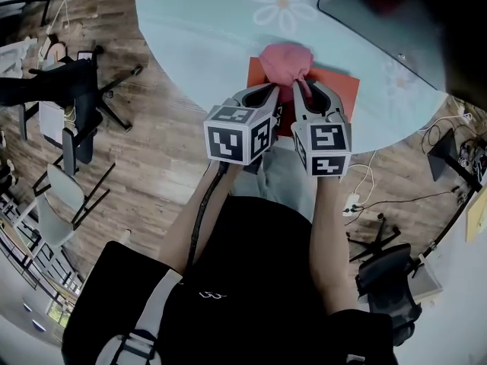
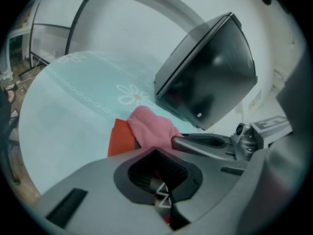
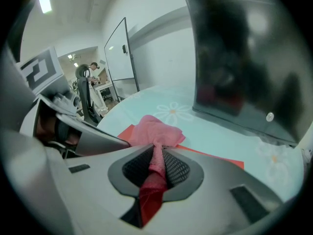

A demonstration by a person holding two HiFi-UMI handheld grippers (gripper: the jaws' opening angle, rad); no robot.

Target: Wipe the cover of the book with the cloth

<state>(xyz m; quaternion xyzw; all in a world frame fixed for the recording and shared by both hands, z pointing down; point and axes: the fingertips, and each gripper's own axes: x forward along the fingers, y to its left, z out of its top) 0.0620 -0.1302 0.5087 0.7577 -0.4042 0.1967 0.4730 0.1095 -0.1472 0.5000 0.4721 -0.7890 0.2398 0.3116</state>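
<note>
Gripping a twisted tail of the pink cloth (image 1: 283, 61), the right claw (image 1: 308, 90) is closed tight, the bunched bulk of the fabric resting on the red book (image 1: 338, 90) just ahead of its tips. The book lies flat near the person's edge of the pale blue, daisy-printed table (image 1: 198, 29), with a dark screen (image 1: 380, 14) standing well behind it. The left claw (image 1: 270, 91) sits just beside the right one at the book's near left corner; its jaws are drawn together, and a thin sliver of red shows between them, so it appears to be pinching the cover's edge to steady it.

Only a small patch of the cover lies under the cloth, so the wiping looks barely begun. To do it well, the right claw should press the wad down so it spreads, then sweep in long, overlapping strokes from the near edge toward the far right corner. The left claw's job is to hold the book from sliding on the smooth table. A light, even pressure should stop the cloth rolling into a ball or slipping from the grip.
</note>
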